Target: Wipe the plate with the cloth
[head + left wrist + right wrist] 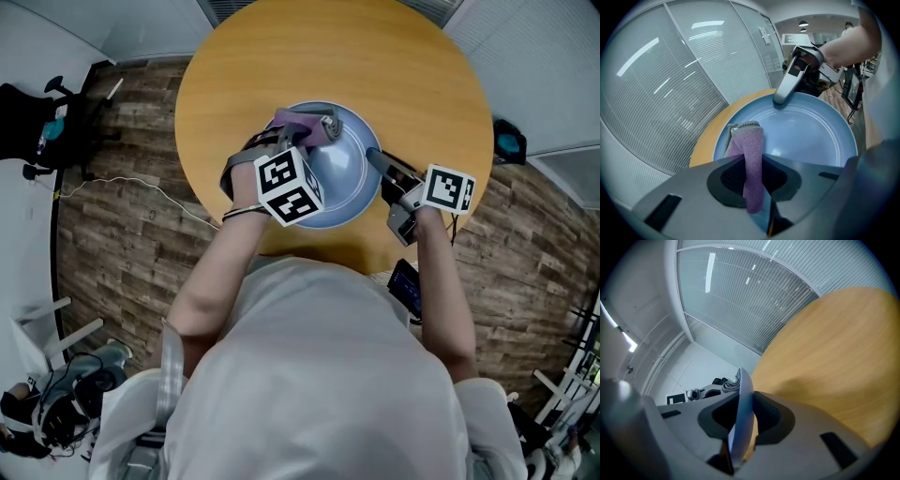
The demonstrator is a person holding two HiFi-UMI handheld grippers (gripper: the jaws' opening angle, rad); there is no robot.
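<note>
Jaws of left gripper (pixel 752 165) are pinched on the purple cloth (pixel 750 150): a folded strip runs between the pads and its free end, with a grey stitched hem, lies on the blue plate (pixel 811 136) at the left of the inner face, as the left gripper view shows it. Jaws of right gripper (pixel 743 414) are closed narrow on the plate's rim, seen edge-on between the pads. Head view: grip sits on the plate's right edge and cloth contact on the upper left, so the two grippers work from opposite sides. Plate is over the near part of the round wooden counter (pixel 328 56), with a shadow under its near edge; can't tell whether it rests flat or is tipped up. Plate surface is glossy and catches a light reflection. Person's forearms (pixel 211 281) reach in from the bottom of the head view, one to each gripper. Beyond the counter is a wood-plank floor (pixel 122 216) with a white cable (pixel 141 186) trailing across it at left. Further out, a glass wall with horizontal blinds (pixel 670 93) curves behind the counter in both gripper views.
</note>
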